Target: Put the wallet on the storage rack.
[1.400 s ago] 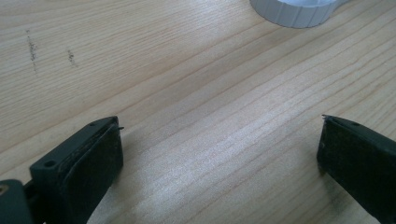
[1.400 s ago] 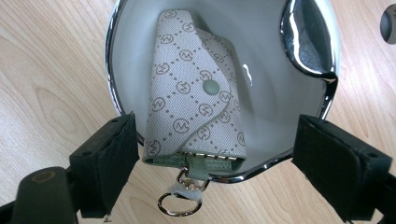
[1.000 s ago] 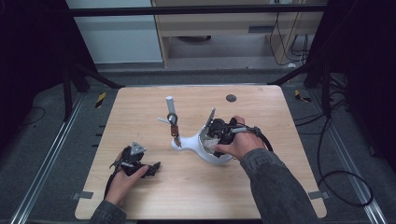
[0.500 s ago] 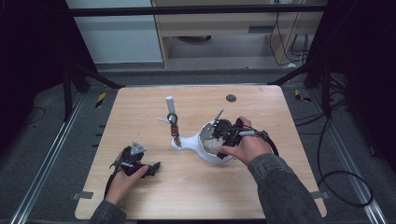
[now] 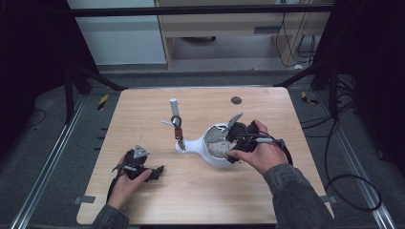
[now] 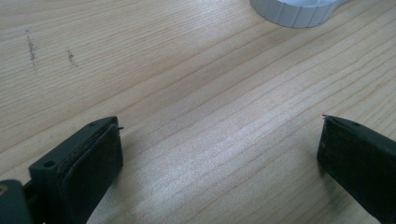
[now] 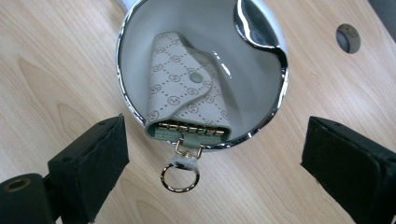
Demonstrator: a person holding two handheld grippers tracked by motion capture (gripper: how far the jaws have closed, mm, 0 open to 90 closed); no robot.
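Pale-green patterned key pouch (image 7: pixel 187 95) lies inside white chrome-rimmed bowl (image 7: pixel 261 65), upper centre of frame, beyond right gripper (image 7: pixel 212 163); jaws wide, just been opening, nothing between. Pouch's long axis runs top-to-bottom; metal ring (image 7: pixel 180 176) points toward gripper, overhanging rim.

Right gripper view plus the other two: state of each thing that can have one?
key case: snapped shut, lying in the bowl, ring end over the rim
key ring: hanging outside the bowl over the table
white bowl: upright on the table
right hand-held gripper: open, jaws have just been opening, nothing gripped
left hand-held gripper: open, over bare tabletop
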